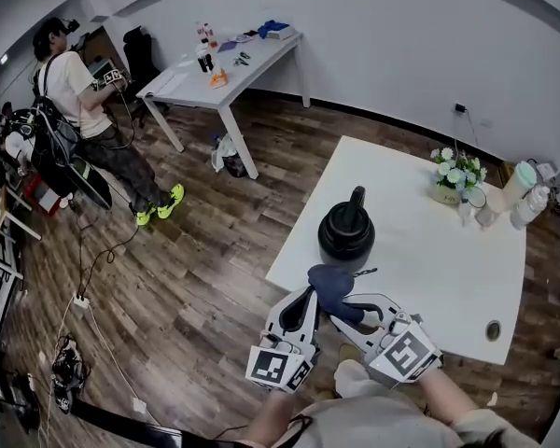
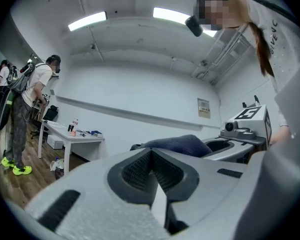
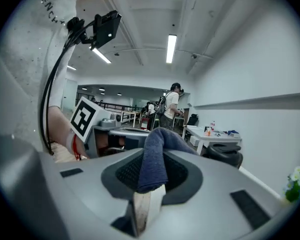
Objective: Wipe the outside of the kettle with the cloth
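Observation:
A black kettle [image 1: 345, 227] with an upright handle stands on the white table [image 1: 429, 250], near its left edge. In the right gripper view the kettle [image 3: 225, 154] shows low at the right. My right gripper [image 1: 343, 312] is shut on a dark blue cloth [image 1: 334, 284], held just short of the kettle over the table's near edge. The cloth [image 3: 152, 159] bunches up out of the right gripper [image 3: 150, 186]. My left gripper [image 1: 309, 294] is beside the cloth on the left. That left gripper [image 2: 151, 156] is shut with nothing in it, and the cloth [image 2: 182, 145] lies just beyond.
A flower pot [image 1: 455, 175] and some cups and bottles [image 1: 521, 192] stand at the table's far right corner. A small dark item [image 1: 364, 273] lies in front of the kettle. A person [image 1: 79, 105] stands by another white table [image 1: 226, 63] across the wooden floor.

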